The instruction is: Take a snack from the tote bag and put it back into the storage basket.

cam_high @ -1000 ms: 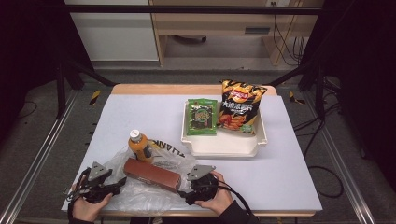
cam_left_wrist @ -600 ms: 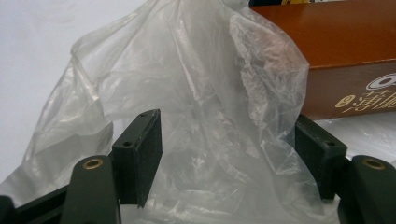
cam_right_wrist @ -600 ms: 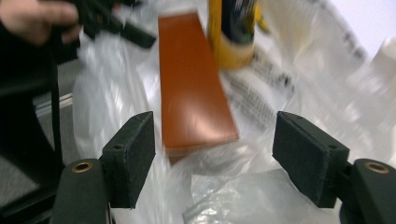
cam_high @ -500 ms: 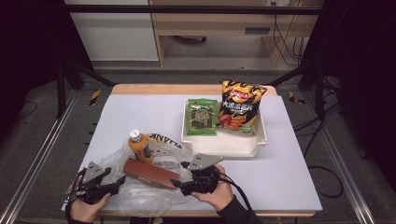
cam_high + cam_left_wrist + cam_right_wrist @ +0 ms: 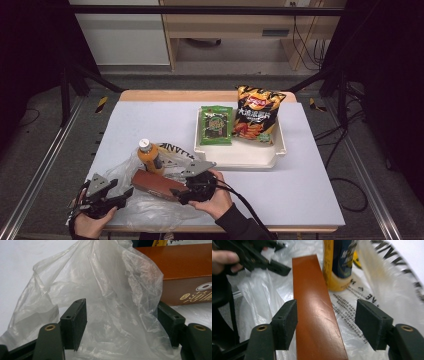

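Two tools work at the near edge of the table (image 5: pixel 125 120). The left tool (image 5: pixel 107 196) sits at the near left corner. In the left gripper view its jaws stand wide apart, with a bunched fold of the clear plastic bag (image 5: pixel 105 297) lying between them; neither pad presses the film. The right tool (image 5: pixel 192 186) sits just right of centre, held in one hand (image 5: pixel 216 200). In the right gripper view its jaws are also spread apart, one on each side of the brown box (image 5: pixel 314 312). The left pad is just beside the box edge; the right pad stands clear of it. Nothing is clamped.

One brown box (image 5: pixel 156 184) lies flat on the plastic bag (image 5: pixel 145 210), between the two tools. One bag is present; it is crumpled, spread over the near left part of the table, and carries black lettering on its far right side.

One orange drink bottle (image 5: pixel 148 156) with a white cap stands upright on the bag, just beyond the box. In the right gripper view the bottle (image 5: pixel 339 262) touches or nearly touches the far right side of the box.

Farther back, one white tray (image 5: pixel 240 155) rests on the table, well apart from the bag. It holds two packets: one green snack packet (image 5: pixel 216 125) on the left and one orange chip bag (image 5: pixel 256 114) on the right, leaning against the far rim.
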`<state>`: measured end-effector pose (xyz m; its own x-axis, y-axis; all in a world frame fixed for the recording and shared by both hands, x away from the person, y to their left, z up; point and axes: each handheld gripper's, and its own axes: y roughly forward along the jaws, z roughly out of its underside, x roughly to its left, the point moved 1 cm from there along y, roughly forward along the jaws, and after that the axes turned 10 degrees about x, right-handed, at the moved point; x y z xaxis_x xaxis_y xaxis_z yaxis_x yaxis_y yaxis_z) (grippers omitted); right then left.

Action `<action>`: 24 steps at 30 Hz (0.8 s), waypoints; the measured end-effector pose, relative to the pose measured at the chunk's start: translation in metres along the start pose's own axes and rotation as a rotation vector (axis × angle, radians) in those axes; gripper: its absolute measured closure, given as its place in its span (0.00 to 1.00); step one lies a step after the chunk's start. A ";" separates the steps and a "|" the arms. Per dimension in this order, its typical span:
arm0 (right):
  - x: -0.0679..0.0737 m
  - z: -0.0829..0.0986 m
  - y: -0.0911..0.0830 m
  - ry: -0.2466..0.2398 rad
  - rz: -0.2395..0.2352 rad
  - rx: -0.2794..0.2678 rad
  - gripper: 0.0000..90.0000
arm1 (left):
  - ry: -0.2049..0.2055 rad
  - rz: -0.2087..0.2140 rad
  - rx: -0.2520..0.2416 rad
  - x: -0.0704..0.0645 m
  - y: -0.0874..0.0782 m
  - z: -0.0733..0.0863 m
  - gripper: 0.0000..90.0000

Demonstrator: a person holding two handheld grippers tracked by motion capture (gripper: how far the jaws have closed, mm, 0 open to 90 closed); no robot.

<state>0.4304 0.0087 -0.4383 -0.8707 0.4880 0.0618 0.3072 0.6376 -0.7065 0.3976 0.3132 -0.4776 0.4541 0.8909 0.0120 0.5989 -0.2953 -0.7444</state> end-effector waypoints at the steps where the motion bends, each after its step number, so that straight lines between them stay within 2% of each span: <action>1: 0.001 0.000 0.002 -0.001 -0.004 0.008 0.38 | 0.001 0.001 0.004 0.000 0.000 0.000 0.36; 13: 0.005 0.002 0.026 -0.016 -0.018 0.108 0.38 | -0.005 -0.001 -0.002 0.000 0.000 0.000 0.37; 24: 0.006 0.000 0.042 -0.018 -0.033 0.154 0.43 | -0.009 -0.001 -0.006 0.000 0.000 0.000 0.37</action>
<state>0.4383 0.0385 -0.4671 -0.8865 0.4566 0.0755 0.2165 0.5534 -0.8043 0.3973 0.3137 -0.4779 0.4475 0.8942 0.0066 0.6034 -0.2965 -0.7403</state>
